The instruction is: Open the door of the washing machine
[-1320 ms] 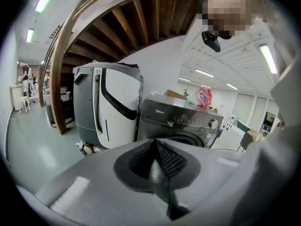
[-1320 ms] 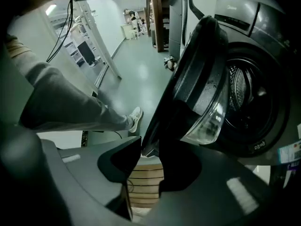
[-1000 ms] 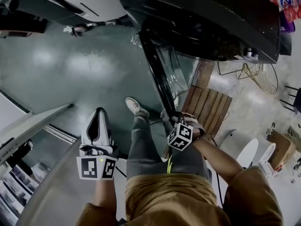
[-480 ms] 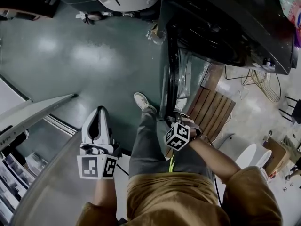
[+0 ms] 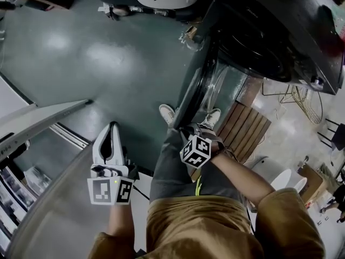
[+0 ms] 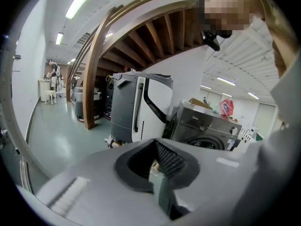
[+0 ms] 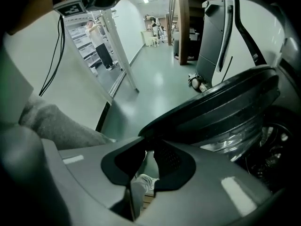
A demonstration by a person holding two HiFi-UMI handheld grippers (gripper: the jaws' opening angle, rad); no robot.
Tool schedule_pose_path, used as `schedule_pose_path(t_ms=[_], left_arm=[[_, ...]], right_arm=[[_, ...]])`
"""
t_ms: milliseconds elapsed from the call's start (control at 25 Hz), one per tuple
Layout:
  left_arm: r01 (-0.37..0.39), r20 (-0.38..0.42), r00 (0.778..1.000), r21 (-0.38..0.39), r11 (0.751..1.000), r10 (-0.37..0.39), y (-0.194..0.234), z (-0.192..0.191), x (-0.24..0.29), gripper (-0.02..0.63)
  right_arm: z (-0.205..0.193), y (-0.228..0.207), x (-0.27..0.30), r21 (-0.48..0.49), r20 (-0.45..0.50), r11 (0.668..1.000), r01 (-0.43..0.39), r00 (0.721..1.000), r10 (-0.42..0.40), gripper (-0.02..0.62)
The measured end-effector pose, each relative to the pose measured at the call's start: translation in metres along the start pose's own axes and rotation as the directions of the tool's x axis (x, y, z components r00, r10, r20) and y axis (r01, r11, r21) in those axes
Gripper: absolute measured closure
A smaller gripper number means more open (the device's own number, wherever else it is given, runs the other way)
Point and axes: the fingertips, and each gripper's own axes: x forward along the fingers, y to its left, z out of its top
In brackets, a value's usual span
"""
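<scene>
Door [image 7: 211,107] edge between tips of right gripper's [image 7: 147,149] just-closing fingers [image 7: 170,160]

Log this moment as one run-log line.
door partly open | right gripper pinching door rim, jaws just closed further | left gripper shut, empty, away from door

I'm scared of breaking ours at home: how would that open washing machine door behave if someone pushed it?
The door would probably swing rather than flex: its thick dark rim looks rigid. The bulging clear window suggests some heft, so it may keep swinging once pushed. It seems sturdy, though the window might not like slamming.
</scene>
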Motion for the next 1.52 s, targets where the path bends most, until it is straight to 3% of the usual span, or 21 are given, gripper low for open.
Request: schedule_pose_path(t_ms=[320,760,1520], left_arm=[[-0.065,0.019,0.998,-0.034,0.997,0.066,0.036,0.003,-0.013,0.545],[-0.100,0.029,0.994,-0.076,0.992,0.102,0.071,0.007,-0.011,0.545],[-0.123,0.016,0.992,-0.110,0.986,0.125,0.117,0.005,-0.002,0.545]], right_arm=[[0.054,-0.004,0.012,-0.074,0.044,0.997,-0.007,0.999,0.010,0.535],[0.128,-0.075,0.020,-0.125,0.088,0.987,0.101,0.992,-0.091,0.534],[0.213,-0.162,0.031,-0.106,0.135,0.967,0.232,0.967,-0.217,0.532]])
